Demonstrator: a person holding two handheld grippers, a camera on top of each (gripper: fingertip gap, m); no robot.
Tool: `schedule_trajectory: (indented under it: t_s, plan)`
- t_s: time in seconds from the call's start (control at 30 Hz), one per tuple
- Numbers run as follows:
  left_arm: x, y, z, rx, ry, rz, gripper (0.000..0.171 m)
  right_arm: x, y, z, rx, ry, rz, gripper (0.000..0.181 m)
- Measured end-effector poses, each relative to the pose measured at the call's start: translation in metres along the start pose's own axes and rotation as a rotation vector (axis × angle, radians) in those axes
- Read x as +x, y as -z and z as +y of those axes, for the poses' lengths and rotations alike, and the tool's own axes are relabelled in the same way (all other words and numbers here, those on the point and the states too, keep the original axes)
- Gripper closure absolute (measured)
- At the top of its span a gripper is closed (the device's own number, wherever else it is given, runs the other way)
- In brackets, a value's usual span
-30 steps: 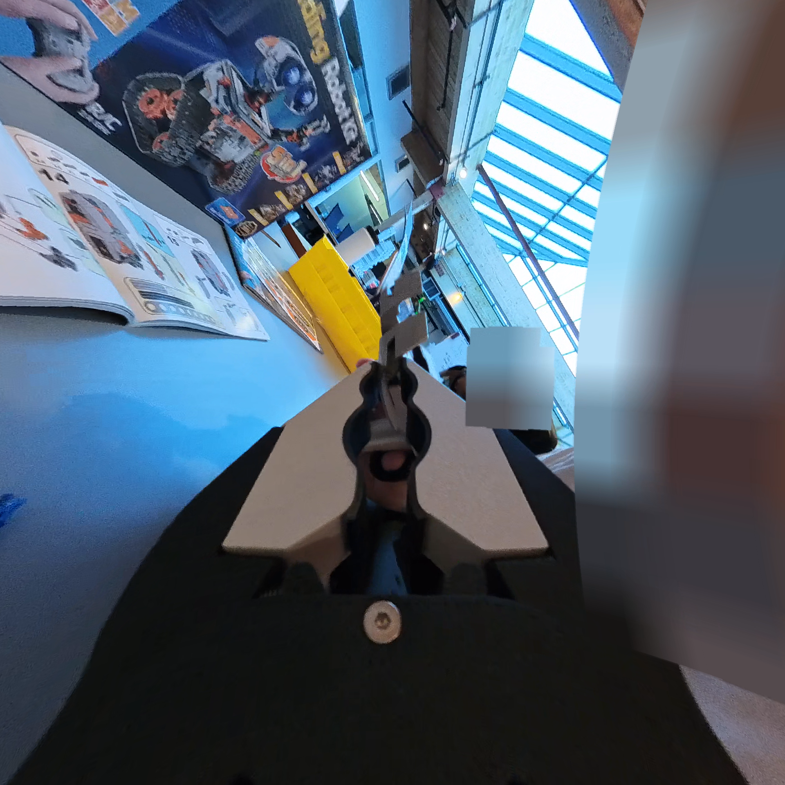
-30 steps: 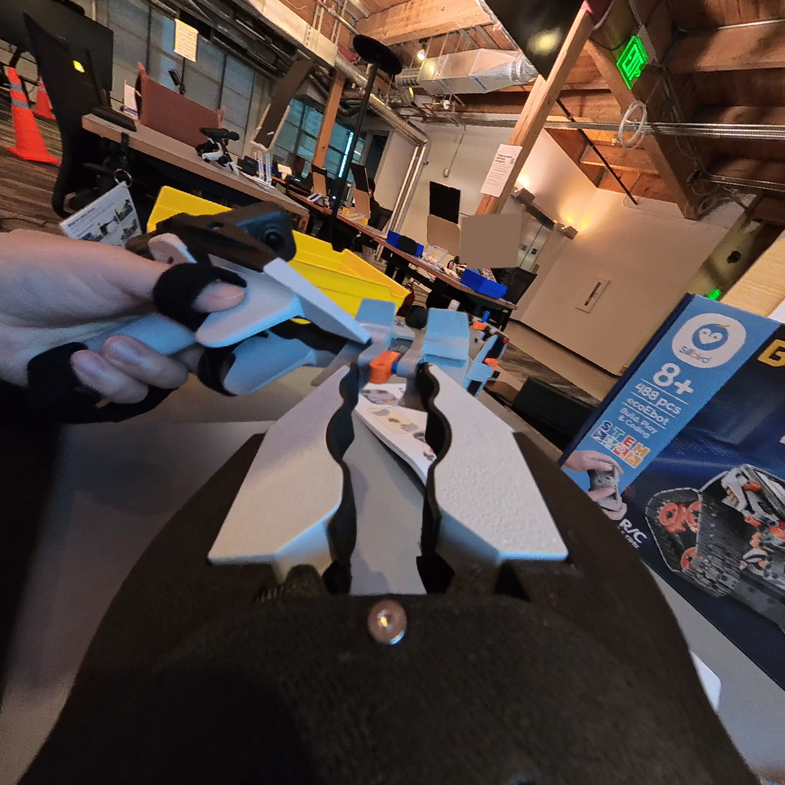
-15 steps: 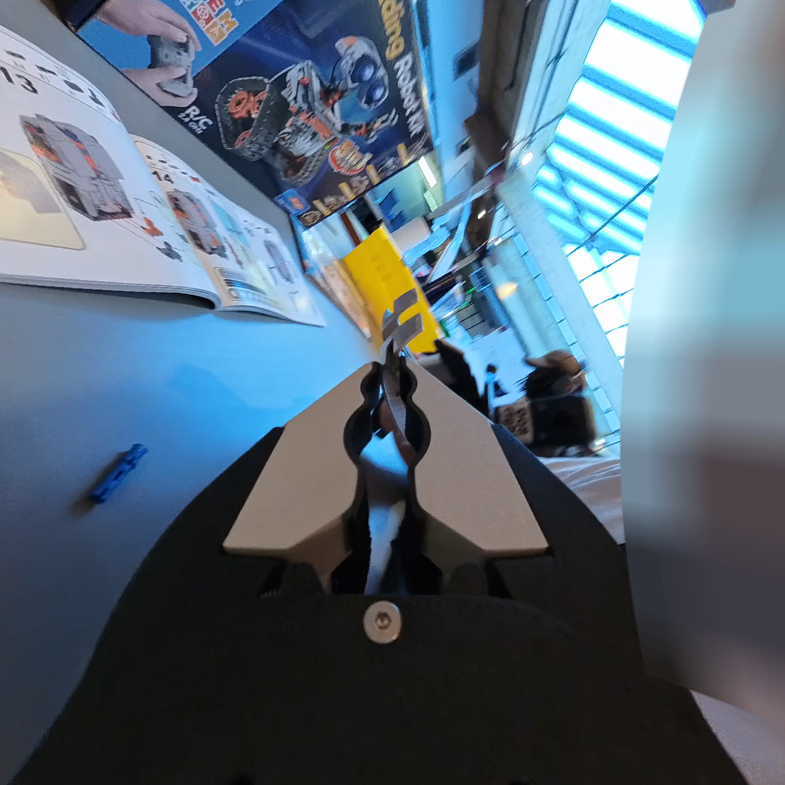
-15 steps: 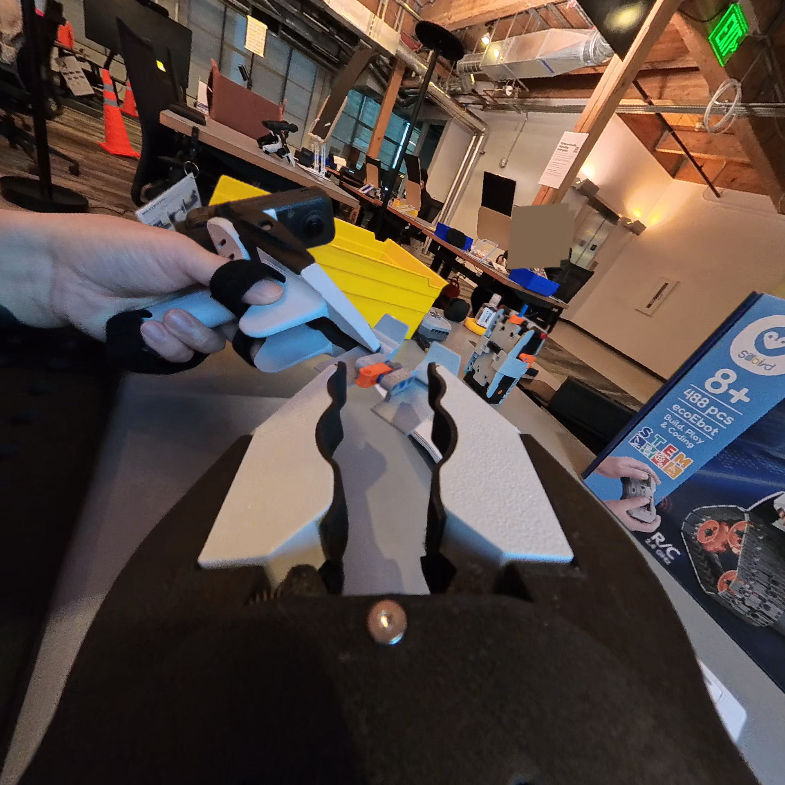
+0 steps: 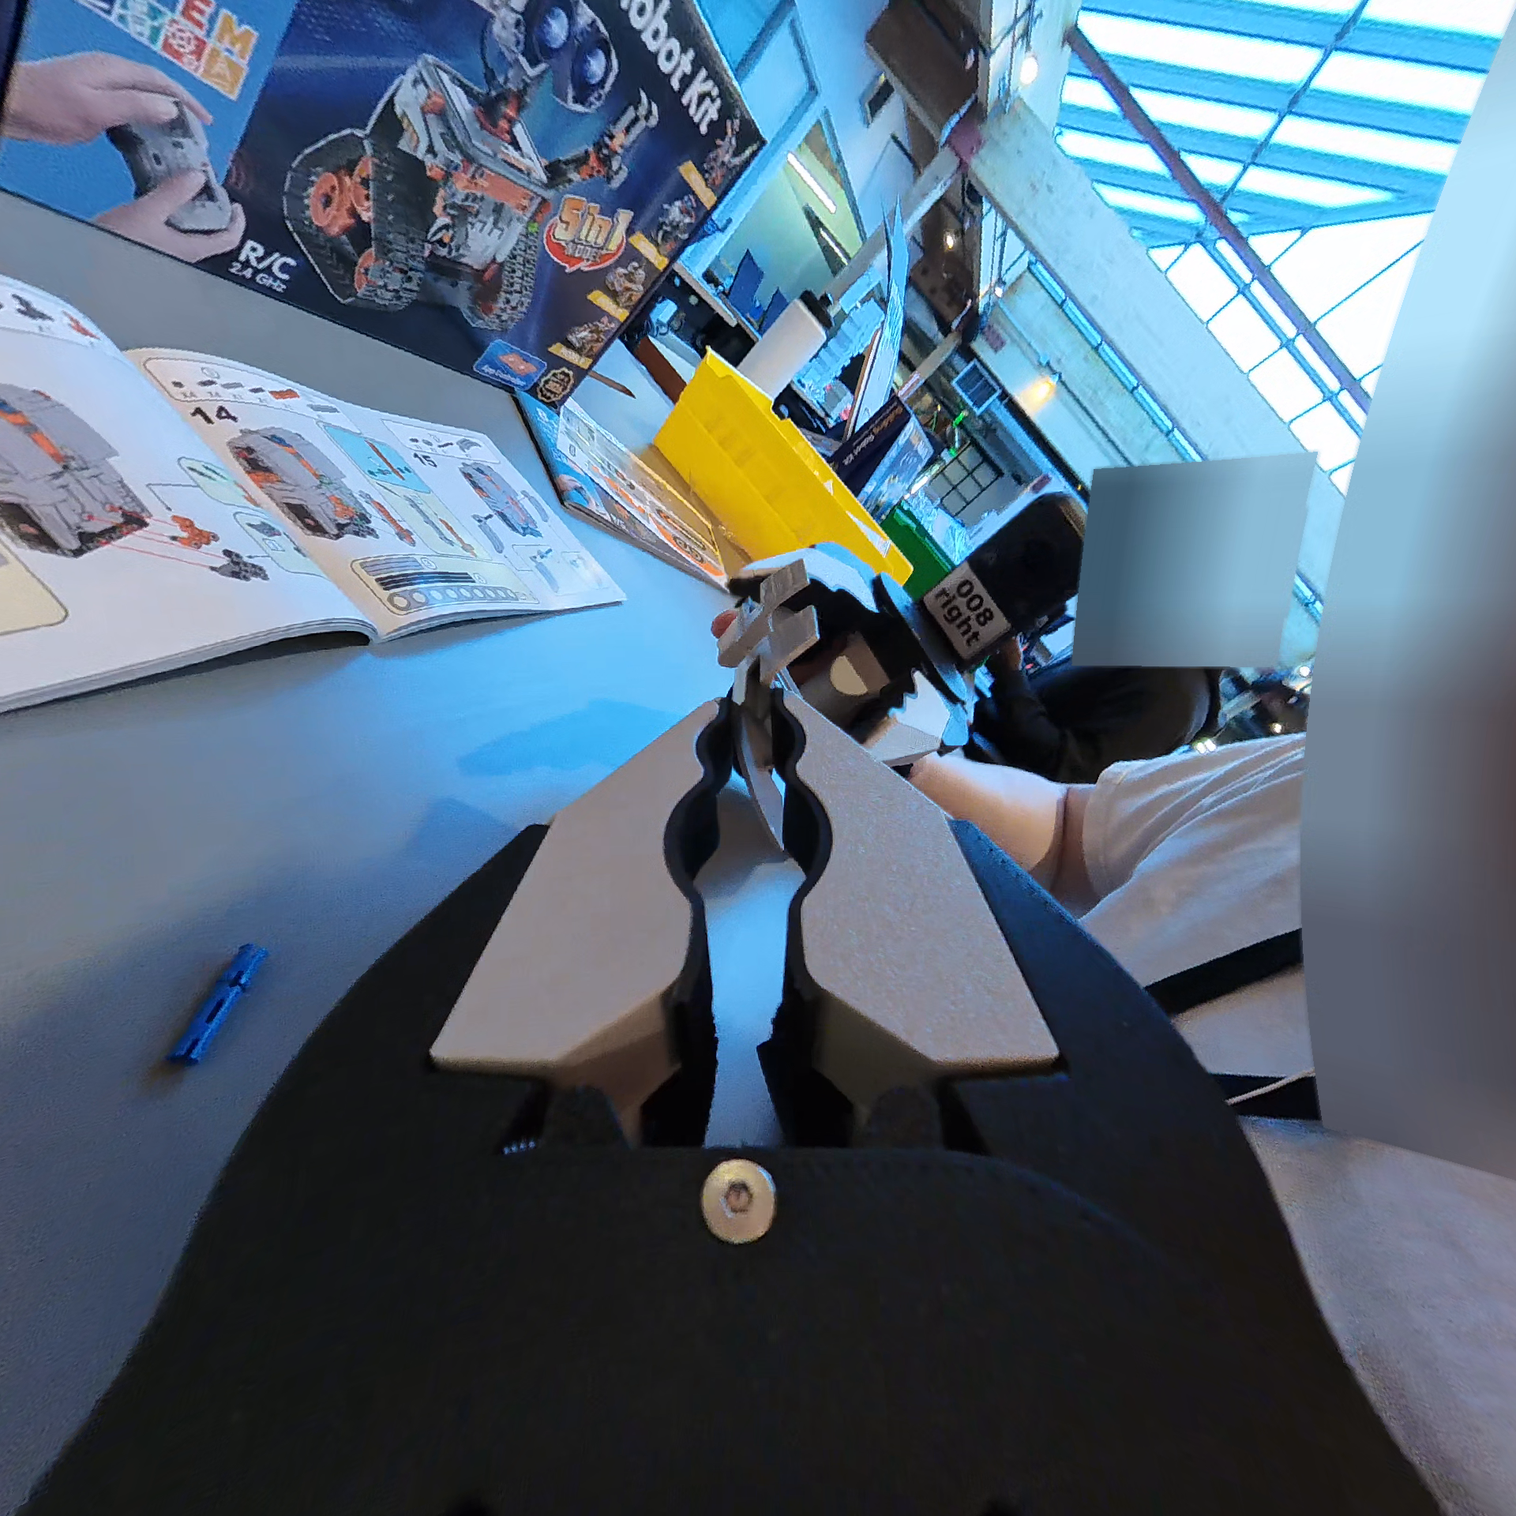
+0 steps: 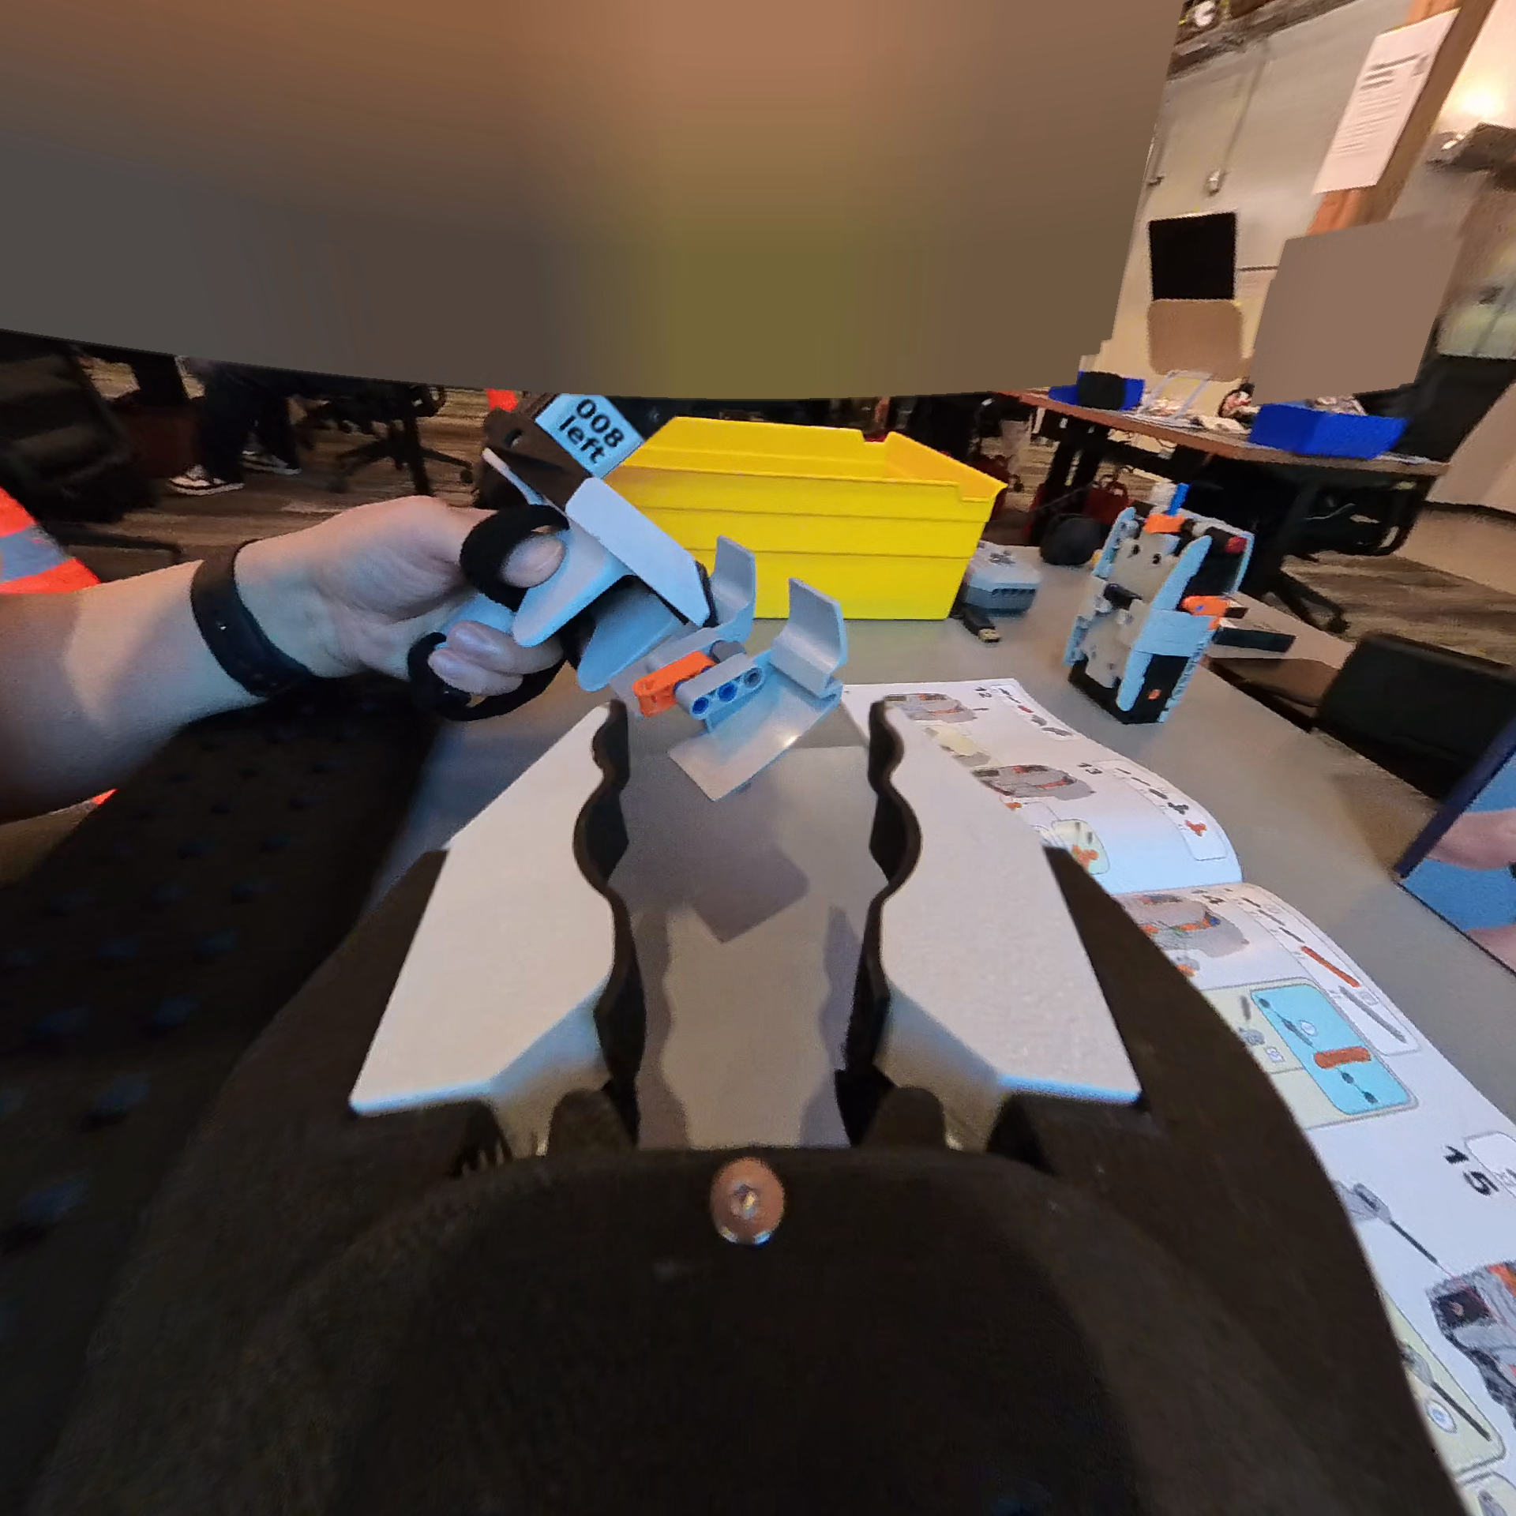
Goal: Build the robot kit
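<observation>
Grey brick assembly (image 6: pixel 742 685) with orange and blue pins pinched in left fingers (image 5: pixel 751 722), closed tight on its thin panel, above desk (image 5: pixel 328 779). Right fingers (image 6: pixel 742 722) spread wide, empty, just short of assembly; open manual (image 6: pixel 1148 861) right of them, blue pin (image 5: pixel 215 1005) lying left of left fingers.

The open instruction booklet (image 5: pixel 246 509) runs off the left edge; the toy kit box (image 5: pixel 369 148) is cropped at the top.

Cool blue daylight from skylights, warm indoor light opposite, wide-angle edge bending, soft table shadows, sharp focus
</observation>
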State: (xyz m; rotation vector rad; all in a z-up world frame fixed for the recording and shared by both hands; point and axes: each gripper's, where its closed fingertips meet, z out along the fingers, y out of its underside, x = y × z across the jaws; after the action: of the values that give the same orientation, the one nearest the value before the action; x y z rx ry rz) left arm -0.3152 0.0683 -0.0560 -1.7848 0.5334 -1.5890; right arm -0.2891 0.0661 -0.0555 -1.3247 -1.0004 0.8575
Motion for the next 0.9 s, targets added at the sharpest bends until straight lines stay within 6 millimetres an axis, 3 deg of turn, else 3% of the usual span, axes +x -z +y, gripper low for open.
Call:
schedule_trajectory:
  t_s: [0.1, 0.3, 0.9]
  plan:
    - [0.003, 0.000, 0.001, -0.006, -0.001, 0.018, 0.165, -0.006, 0.000, 0.000, 0.004, -0.013, -0.047, 0.128]
    - [0.003, 0.002, -0.001, 0.002, 0.026, 0.037, 0.165, 0.002, 0.003, 0.002, 0.005, -0.124, -0.068, 0.133]
    - [0.002, 0.002, 0.001, -0.012, 0.031, 0.050, 0.165, 0.010, 0.002, 0.008, 0.053, -0.589, -0.207, 0.151]
